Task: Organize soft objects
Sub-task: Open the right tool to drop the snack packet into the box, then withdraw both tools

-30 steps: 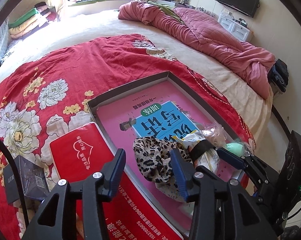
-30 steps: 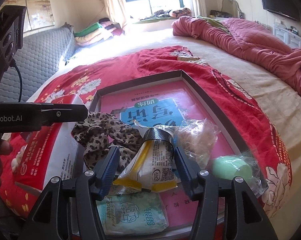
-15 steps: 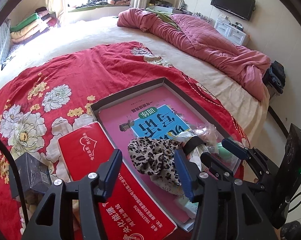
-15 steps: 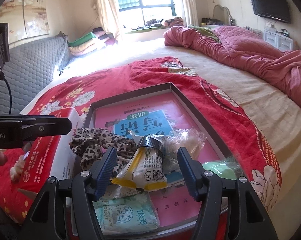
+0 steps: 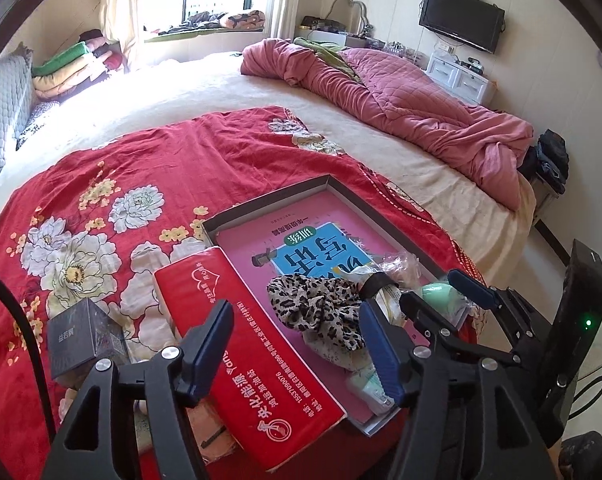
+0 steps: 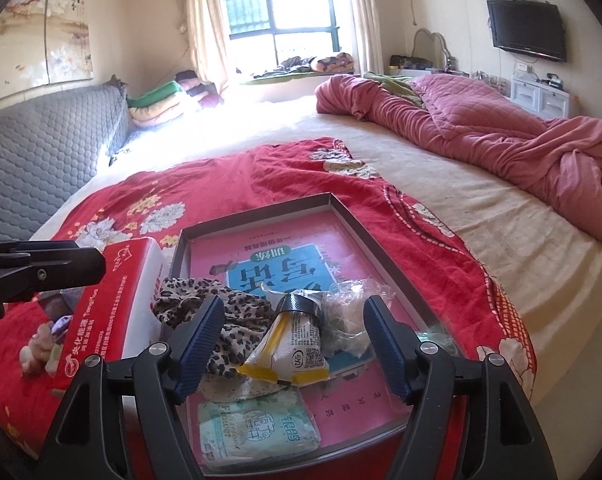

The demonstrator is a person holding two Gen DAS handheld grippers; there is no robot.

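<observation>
The left hand-held gripper [image 5: 297, 348] hangs above a red tissue pack [image 5: 257, 364], its blue pads spread apart and gripping nothing; they have just been opening. The right hand-held gripper [image 6: 295, 346] hovers over a shallow grey tray [image 6: 385, 248], its pads also wide apart and just opened, with a yellow-and-white snack packet [image 6: 291, 344] lying loose below and between them.

In the tray, on a pink booklet [image 6: 261, 256], lie the soft things: a leopard-print cloth [image 5: 321, 308] at the left, the packet beside it, a crumpled clear bag [image 6: 345, 316] to the right, a pale green tissue pouch [image 6: 257, 424] at the near edge, and a mint-green ball [image 5: 437, 294] by the right rim. The tissue pack rests against the tray's left wall. A small dark box [image 5: 85, 336] sits further left.

All this lies on a red flowered blanket [image 5: 141, 176] spread over a cream bed [image 6: 481, 208]. A pink quilt [image 6: 481, 132] is heaped at the far right. Beyond are a bright window [image 6: 281, 12], folded bedding [image 6: 161, 104], a grey padded headboard [image 6: 45, 148], and a wall television [image 6: 527, 30] over a white cabinet [image 6: 541, 94].
</observation>
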